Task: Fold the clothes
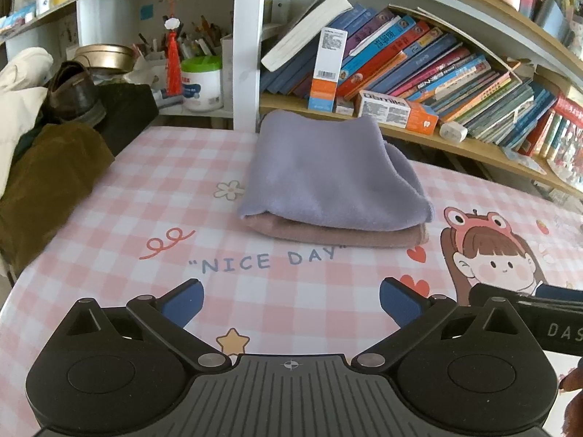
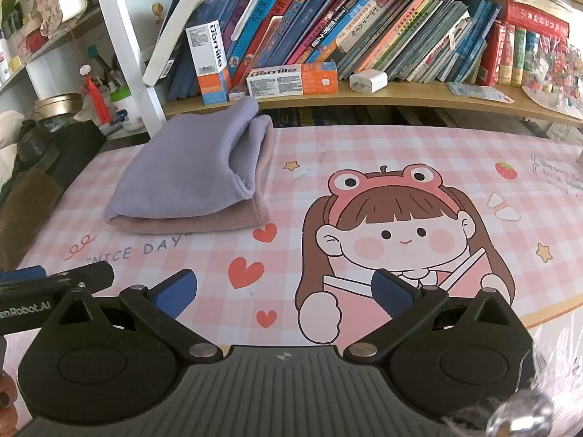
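Observation:
A folded lavender cloth (image 1: 328,178) lies on top of a folded dusty-pink cloth (image 1: 339,236), stacked at the back of the pink checked table. The stack also shows in the right wrist view, lavender cloth (image 2: 189,174) over pink cloth (image 2: 193,224), at the upper left. My left gripper (image 1: 291,304) is open and empty, hovering over the table in front of the stack. My right gripper (image 2: 284,291) is open and empty, to the right of the stack over the cartoon girl print. Each gripper's body shows at the edge of the other's view.
The pink checked tablecloth (image 1: 145,196) covers the table. A bookshelf with books (image 2: 364,29) and toothpaste boxes (image 2: 291,80) stands right behind. A brown garment (image 1: 43,182), a shoe (image 1: 73,91) and a black box (image 1: 127,113) crowd the left edge.

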`<control>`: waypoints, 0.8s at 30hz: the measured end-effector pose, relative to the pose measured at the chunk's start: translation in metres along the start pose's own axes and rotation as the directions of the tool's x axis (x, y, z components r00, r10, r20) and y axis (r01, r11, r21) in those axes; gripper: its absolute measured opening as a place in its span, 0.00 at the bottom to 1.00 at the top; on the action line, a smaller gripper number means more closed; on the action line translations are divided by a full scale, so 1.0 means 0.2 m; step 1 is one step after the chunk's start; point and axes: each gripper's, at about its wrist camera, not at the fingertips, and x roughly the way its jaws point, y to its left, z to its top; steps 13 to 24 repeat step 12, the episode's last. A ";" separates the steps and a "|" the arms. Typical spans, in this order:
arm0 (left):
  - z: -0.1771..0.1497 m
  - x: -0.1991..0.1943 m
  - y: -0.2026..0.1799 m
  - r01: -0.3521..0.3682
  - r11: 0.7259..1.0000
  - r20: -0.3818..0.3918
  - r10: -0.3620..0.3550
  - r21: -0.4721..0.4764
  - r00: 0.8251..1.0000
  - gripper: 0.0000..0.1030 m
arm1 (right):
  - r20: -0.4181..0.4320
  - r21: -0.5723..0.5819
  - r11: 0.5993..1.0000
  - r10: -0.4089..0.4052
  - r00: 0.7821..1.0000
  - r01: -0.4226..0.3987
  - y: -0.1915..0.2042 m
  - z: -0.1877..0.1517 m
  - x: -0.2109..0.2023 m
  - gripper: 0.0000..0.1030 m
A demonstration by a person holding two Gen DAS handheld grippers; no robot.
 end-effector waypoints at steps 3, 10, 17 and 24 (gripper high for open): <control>0.01 0.00 0.00 -0.001 1.000 -0.001 0.001 -0.004 1.000 1.00 | -0.002 0.000 1.000 -0.002 1.000 0.002 0.00 0.00 0.01 1.00; 0.01 0.03 -0.01 -0.006 1.000 -0.013 0.006 0.000 1.000 1.00 | -0.006 0.011 1.000 -0.007 1.000 0.007 -0.02 0.00 0.02 1.00; 0.01 0.03 -0.01 -0.006 1.000 -0.017 0.006 0.003 1.000 1.00 | -0.008 0.013 1.000 -0.008 1.000 0.008 -0.02 0.00 0.02 1.00; 0.01 0.03 -0.01 -0.006 1.000 -0.017 0.006 0.003 1.000 1.00 | -0.008 0.013 1.000 -0.008 1.000 0.008 -0.02 0.00 0.02 1.00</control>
